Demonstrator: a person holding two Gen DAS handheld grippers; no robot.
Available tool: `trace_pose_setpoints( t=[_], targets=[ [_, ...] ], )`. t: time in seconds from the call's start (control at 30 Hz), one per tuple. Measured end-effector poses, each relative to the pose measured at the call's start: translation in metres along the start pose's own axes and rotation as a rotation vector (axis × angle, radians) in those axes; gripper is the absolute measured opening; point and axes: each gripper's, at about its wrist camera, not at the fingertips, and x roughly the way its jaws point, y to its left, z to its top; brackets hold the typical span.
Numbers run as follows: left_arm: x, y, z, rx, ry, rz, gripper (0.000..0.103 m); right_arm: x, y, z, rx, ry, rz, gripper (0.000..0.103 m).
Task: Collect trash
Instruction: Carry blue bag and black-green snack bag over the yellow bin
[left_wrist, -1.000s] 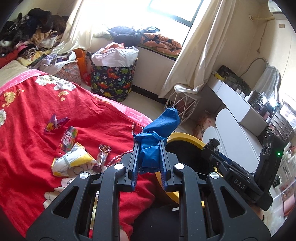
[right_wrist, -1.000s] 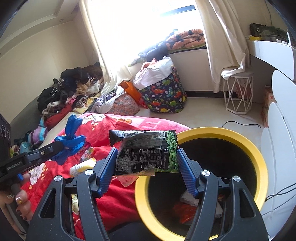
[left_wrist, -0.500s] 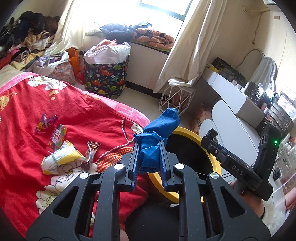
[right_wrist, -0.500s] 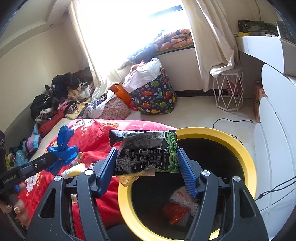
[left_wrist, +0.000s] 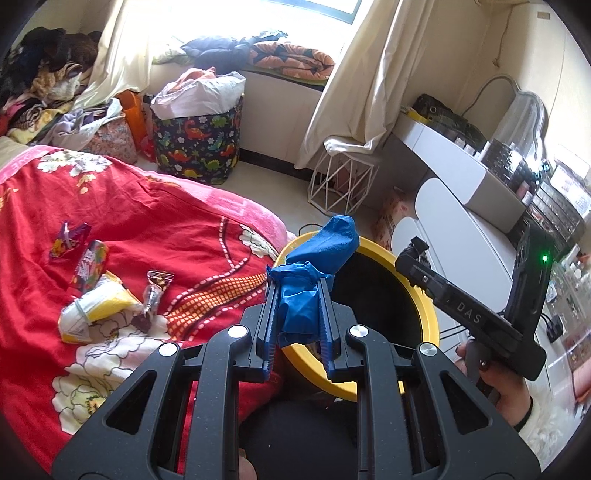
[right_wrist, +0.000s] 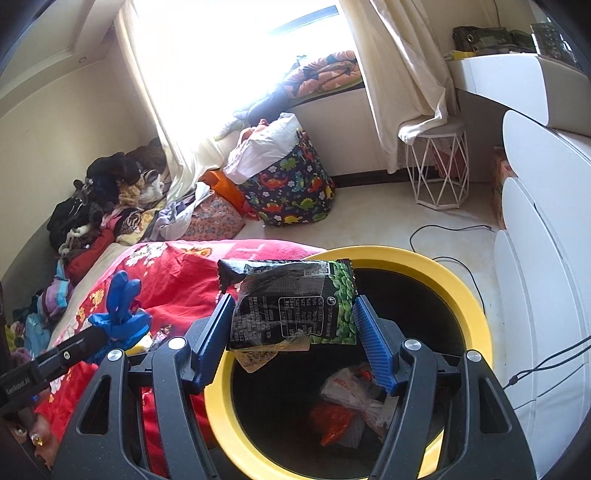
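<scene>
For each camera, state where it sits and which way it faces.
Left wrist: on the left gripper, facing past its blue glove to the bin and the person's right hand.
Right wrist: on the right gripper, over the bin, holding a snack packet.
Shared: bin, glove, red bedspread, dinosaur basket.

a lived-in home bedroom: a bed (left_wrist: 155, 236) under a red floral blanket, curtains (right_wrist: 402, 66) at a sunny window, heaped clothes (right_wrist: 107, 206), a dinosaur-print laundry basket (left_wrist: 197, 147).

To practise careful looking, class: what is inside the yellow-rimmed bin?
The yellow-rimmed bin holds a crumpled clear bag and an orange wrapper; the held snack packet covers part of it.
</scene>
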Motion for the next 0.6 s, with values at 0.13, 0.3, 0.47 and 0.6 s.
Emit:
trace_pose_setpoints(
  t=[0.13,0.3,0.47,0.6],
  targets=[
    [0.008,-0.004,-0.002,0.011,0.017,-0.004,0.014,0.001,-0.004,-0.001,0.010,0.001,-0.010,0.064],
    [0.017,-0.010,-0.004,0.024,0.036,-0.006,0.014,0.003,-0.012,-0.001,0.020,0.006,-0.020,0.064],
    [0.032,-0.017,-0.005,0.045,0.066,-0.006,0.014,0.004,-0.019,-0.002,0.032,0.014,-0.028,0.064],
    [0.045,-0.023,-0.007,0.068,0.091,-0.007,0.014,0.007,-0.028,-0.003,0.048,0.022,-0.037,0.065]
  ],
)
